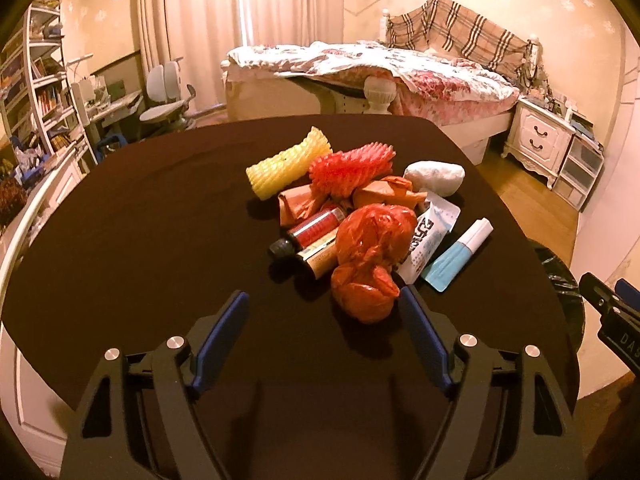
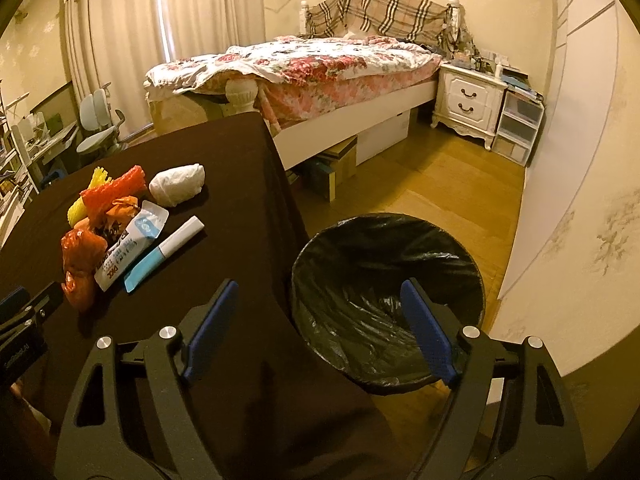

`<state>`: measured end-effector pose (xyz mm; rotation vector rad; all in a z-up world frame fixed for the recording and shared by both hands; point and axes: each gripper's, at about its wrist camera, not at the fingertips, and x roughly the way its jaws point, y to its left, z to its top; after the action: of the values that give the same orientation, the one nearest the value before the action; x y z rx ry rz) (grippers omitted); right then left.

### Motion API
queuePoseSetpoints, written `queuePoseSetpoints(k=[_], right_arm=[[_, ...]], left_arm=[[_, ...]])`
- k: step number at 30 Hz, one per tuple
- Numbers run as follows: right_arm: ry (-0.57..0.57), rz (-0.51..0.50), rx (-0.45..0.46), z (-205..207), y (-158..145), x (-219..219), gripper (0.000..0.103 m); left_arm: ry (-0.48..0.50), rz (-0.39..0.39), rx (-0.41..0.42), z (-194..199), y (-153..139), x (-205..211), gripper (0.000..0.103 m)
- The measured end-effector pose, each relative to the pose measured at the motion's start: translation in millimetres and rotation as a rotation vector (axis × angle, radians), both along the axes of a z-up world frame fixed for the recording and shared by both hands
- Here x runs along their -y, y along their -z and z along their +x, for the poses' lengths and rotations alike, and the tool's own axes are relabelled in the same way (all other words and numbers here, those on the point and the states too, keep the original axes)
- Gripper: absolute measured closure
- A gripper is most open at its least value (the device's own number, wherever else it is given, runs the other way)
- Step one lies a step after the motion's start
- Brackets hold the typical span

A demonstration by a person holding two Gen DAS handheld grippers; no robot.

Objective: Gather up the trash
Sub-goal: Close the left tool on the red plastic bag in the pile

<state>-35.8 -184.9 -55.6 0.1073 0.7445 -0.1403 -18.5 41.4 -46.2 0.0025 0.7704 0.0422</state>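
Note:
A pile of trash lies on the dark table (image 1: 140,216): a knotted orange plastic bag (image 1: 370,256), a yellow foam net (image 1: 286,166), a red foam net (image 1: 350,168), a small dark bottle (image 1: 308,236), a white wad (image 1: 434,176), a white wrapper (image 1: 430,236) and a blue-white tube (image 1: 460,254). My left gripper (image 1: 324,308) is open and empty, just short of the orange bag. My right gripper (image 2: 316,298) is open and empty, over the table's right edge and the black-lined bin (image 2: 388,292). The pile also shows in the right wrist view, with the orange bag (image 2: 80,264) nearest.
A bed (image 2: 304,72) stands beyond the table, a white nightstand (image 2: 468,100) at its right. A desk, chair (image 1: 166,96) and bookshelf (image 1: 36,76) stand at the left. Wooden floor (image 2: 440,184) lies around the bin.

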Motion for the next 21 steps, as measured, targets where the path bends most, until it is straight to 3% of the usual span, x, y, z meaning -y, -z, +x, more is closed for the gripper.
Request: queuePoseSetpoints(k=[9, 10, 15, 21], right_arm=[[-0.006, 0.0, -0.013, 9.7, -2.3, -5.3, 0.022], [-0.006, 0.001, -0.014, 9.4, -2.3, -5.9, 0.022], [-0.019, -0.001, -0.024, 16.4, 0.6, -8.1, 0.022], [-0.04, -0.001, -0.024, 18.9, 0.3, -14.4, 0.022]], left_arm=[[0.03, 0.026, 0.003, 18.8, 2.5, 9.0, 0.026], [0.033, 0.028, 0.0, 20.7, 3.8, 9.3, 0.03], [0.082, -0.011, -0.046, 24.7, 10.5, 7.8, 0.067], [0.101, -0.026, -0.029, 10.5, 1.7, 3.1, 0.072]])
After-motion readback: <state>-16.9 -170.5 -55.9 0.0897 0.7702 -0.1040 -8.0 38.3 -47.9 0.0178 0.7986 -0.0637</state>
